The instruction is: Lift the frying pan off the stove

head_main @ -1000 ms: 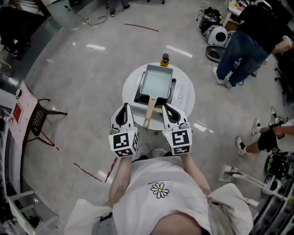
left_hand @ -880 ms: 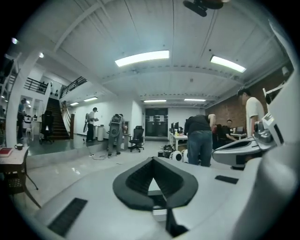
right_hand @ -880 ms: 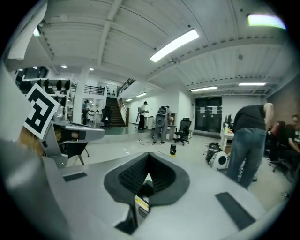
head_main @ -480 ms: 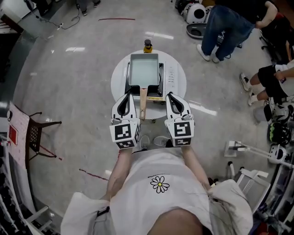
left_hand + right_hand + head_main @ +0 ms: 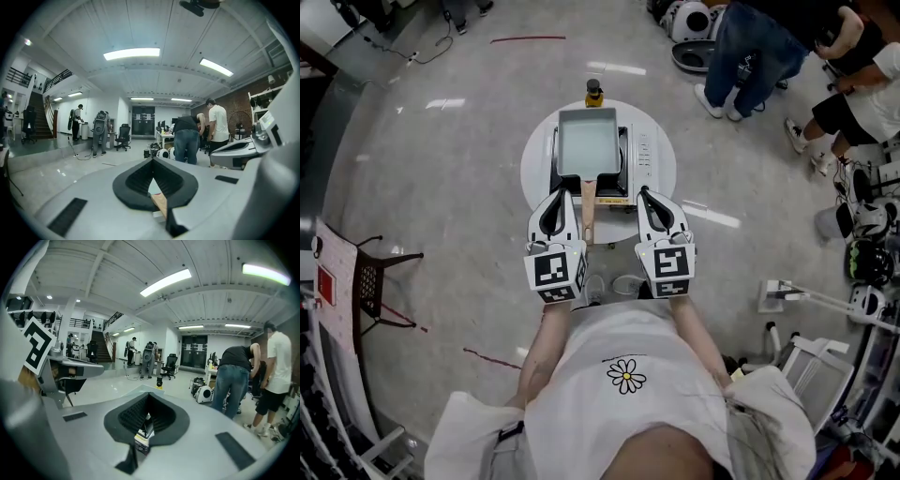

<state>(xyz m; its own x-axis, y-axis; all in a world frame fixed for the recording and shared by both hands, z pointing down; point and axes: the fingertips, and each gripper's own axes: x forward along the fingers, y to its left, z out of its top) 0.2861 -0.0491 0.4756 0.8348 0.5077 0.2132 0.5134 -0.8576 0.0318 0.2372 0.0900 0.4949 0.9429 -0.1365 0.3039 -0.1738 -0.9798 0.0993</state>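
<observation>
A rectangular grey frying pan [image 5: 587, 141] sits on a black portable stove [image 5: 625, 176] on a round white table [image 5: 664, 173]. Its wooden handle [image 5: 589, 206] points back toward me. My left gripper [image 5: 561, 191] is just left of the handle and my right gripper [image 5: 643, 193] is to its right, over the table's near edge. Both are shut and hold nothing. In the left gripper view the handle [image 5: 160, 202] shows through the gap below the closed jaw tips of the left gripper [image 5: 153, 160]. The right gripper [image 5: 149, 395] looks down at the stove's front [image 5: 142, 433].
A small yellow bottle with a black cap [image 5: 594, 92] stands at the table's far edge behind the pan. People [image 5: 752, 47] stand and sit at the back right among gear on the floor. A dark chair [image 5: 373, 277] stands at the left.
Both grippers have edged forward and slightly down, now flanking the pan's handle at the table's near edge. The head view has shifted, so the table sits more centred.
</observation>
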